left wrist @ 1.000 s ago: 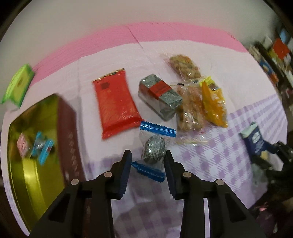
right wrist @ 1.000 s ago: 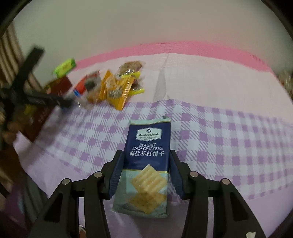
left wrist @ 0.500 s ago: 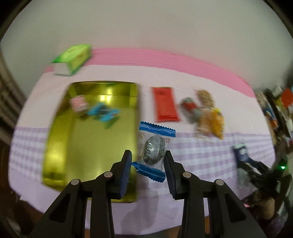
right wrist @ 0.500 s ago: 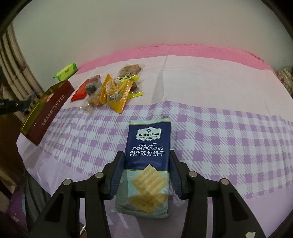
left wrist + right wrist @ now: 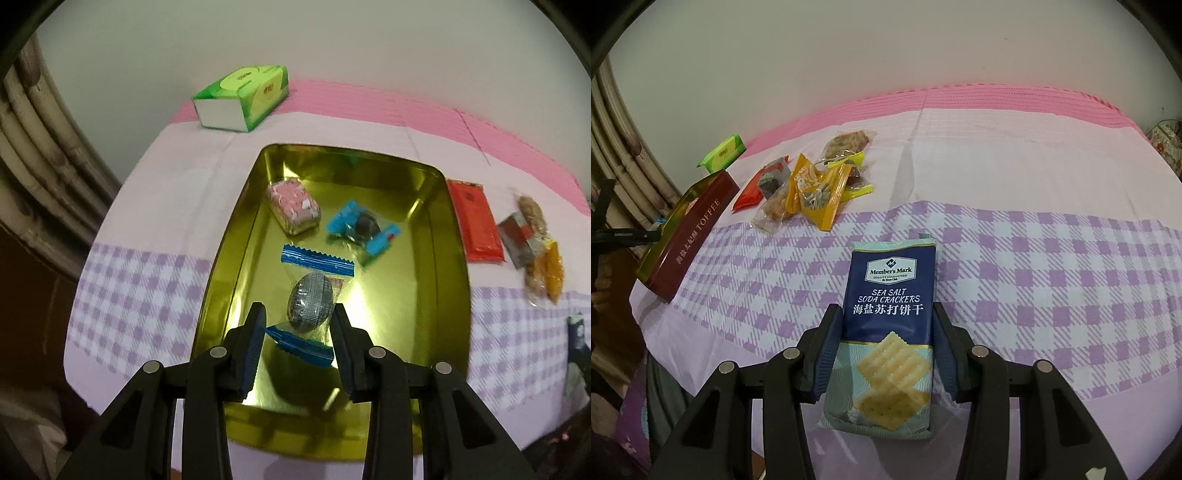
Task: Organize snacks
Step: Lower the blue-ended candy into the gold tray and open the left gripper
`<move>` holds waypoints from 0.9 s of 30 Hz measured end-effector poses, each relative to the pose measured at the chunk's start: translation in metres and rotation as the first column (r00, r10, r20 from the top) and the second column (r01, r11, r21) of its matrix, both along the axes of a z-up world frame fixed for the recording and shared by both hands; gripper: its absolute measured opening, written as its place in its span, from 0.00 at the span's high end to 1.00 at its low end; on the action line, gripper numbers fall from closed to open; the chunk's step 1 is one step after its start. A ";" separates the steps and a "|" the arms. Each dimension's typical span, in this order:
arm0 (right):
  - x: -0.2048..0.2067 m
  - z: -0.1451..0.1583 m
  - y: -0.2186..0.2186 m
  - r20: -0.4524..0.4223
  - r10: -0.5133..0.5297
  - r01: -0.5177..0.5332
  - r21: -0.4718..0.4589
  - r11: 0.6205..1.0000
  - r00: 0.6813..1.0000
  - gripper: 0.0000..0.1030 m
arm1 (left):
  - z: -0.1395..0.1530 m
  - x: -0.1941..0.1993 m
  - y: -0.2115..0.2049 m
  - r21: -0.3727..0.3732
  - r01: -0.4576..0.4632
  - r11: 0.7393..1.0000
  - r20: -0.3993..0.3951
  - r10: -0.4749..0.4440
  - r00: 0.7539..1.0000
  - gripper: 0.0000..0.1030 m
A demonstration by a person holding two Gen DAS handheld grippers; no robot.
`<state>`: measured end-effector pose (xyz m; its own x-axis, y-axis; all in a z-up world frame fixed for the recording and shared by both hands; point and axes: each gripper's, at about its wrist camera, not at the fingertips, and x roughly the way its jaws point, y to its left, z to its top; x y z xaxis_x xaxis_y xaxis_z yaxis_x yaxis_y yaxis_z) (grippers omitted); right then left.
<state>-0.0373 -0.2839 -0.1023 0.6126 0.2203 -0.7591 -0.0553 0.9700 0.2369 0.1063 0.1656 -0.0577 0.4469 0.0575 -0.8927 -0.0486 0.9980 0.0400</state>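
The bed [image 5: 1015,155] with its pink-and-lilac checked cover carries everything. On it the gold toffee tin [image 5: 452,236] lies open directly below the left gripper [image 5: 297,341], whose fingers pinch a blue-ended wrapped candy [image 5: 312,301], long axis pointing away — the drop looks unobstructed, with a pink sweet [image 5: 293,205] and blue packet [image 5: 364,227] further in. The right gripper [image 5: 888,354] pinches the soda cracker pack [image 5: 890,314], well apart from the tin.
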 end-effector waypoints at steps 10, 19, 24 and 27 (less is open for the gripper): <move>-0.001 0.001 -0.001 0.001 -0.004 0.004 0.010 1.000 1.000 0.57 | -0.018 0.028 0.012 0.056 -0.029 0.998 -0.013 0.030 0.999 0.63; -0.002 0.001 -0.002 0.000 -0.007 0.007 0.012 1.000 1.000 0.57 | -0.015 0.022 0.006 0.137 -0.032 0.990 0.002 0.032 0.999 0.48; -0.002 0.004 -0.008 -0.004 -0.035 0.035 0.063 0.997 0.999 0.57 | 0.001 0.011 -0.005 0.182 -0.030 0.983 0.055 0.020 0.998 0.41; -0.002 0.007 -0.010 -0.005 -0.047 0.048 0.095 0.994 0.999 0.57 | 0.014 0.002 -0.012 0.186 -0.033 0.982 0.082 0.018 0.996 0.40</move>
